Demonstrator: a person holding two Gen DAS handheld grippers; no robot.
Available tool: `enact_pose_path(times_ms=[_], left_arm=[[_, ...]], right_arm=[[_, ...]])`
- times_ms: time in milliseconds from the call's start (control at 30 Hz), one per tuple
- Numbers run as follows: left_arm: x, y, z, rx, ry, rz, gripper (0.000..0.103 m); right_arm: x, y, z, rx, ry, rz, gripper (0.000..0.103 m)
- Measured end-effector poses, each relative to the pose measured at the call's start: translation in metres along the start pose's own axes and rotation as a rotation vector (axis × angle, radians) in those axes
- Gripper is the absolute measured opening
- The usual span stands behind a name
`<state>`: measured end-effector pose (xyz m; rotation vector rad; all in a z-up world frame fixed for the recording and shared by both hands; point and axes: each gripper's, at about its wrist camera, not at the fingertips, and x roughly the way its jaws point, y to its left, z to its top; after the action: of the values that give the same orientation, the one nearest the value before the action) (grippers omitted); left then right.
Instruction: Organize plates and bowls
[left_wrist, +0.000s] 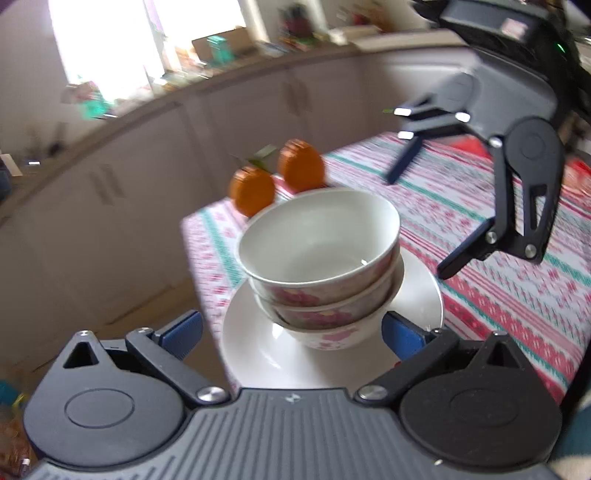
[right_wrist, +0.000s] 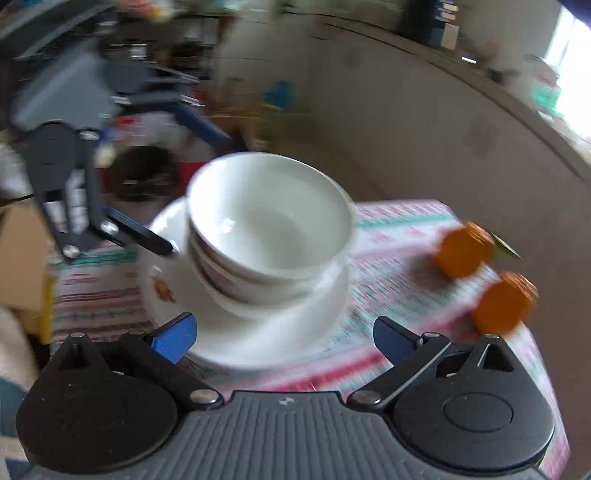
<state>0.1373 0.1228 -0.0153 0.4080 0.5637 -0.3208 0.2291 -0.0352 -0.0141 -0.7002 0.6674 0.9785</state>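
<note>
From the left wrist, the left gripper had its fingers spread wide, grasping nothing, around three nested bowls on a plate at the tabletop corner. A nudge might have toppled them.

From the right wrist, the right gripper was likewise released; two oranges sat nearby.

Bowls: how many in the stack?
3. All nested on the plate: top bowl, middle bowl, bottom bowl. Another could hide inside the nest; the frames can't rule that out.
</note>
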Motion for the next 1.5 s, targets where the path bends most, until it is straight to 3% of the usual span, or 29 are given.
enact_pose_path(times_ms=[133, 233, 367, 500, 667, 1000, 1500], left_arm=[[-0.025, -0.019, -0.006, -0.116, -0.065, 0.119, 0.102], [-0.038, -0.030, -0.007, -0.233, -0.062, 0.149, 0.102], [-0.055, -0.052, -0.007, -0.334, -0.057, 0.131, 0.102], [-0.068, -0.071, -0.002, -0.415, -0.033, 0.226, 0.102], [-0.084, -0.083, 0.003, -0.501, 0.001, 0.244, 0.102], [-0.105, -0.101, 0.014, -0.510, -0.016, 0.268, 0.102], [-0.113, -0.107, 0.013, -0.526, -0.032, 0.288, 0.102]], right_arm=[[-0.024, 0.008, -0.019, 0.184, 0.009, -0.149, 0.103], [-0.041, 0.015, -0.035, 0.374, -0.002, -0.251, 0.103], [-0.061, 0.029, -0.060, 0.606, -0.028, -0.342, 0.103], [-0.085, 0.055, -0.074, 0.714, -0.061, -0.412, 0.103], [-0.100, 0.083, -0.078, 0.731, -0.024, -0.524, 0.103], [-0.128, 0.107, -0.078, 0.728, -0.097, -0.545, 0.103], [-0.136, 0.117, -0.074, 0.708, -0.123, -0.598, 0.103]])
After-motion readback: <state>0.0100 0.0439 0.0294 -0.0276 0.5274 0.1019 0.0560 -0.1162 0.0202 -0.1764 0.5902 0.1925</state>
